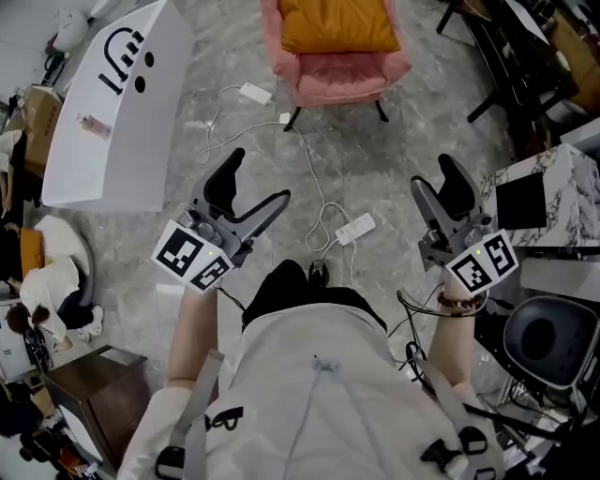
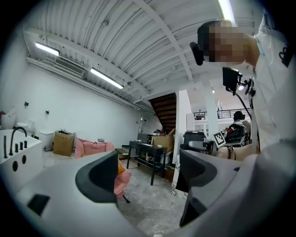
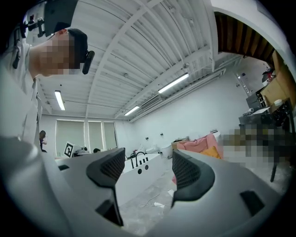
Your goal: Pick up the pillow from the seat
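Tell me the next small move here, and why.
Probably carry both claws forward toward the pink chair. The orange pillow lies on its seat, well ahead. The left claw and right claw are both open, empty and short of it, with cables on the floor between.

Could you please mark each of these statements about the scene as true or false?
1. The orange pillow lies on the pink armchair. True.
2. The left gripper is shut on the pillow. False: its jaws stand apart with nothing between them.
3. The right gripper is open and empty. True.
4. The white power strip lies on the armchair. False: it lies on the floor.
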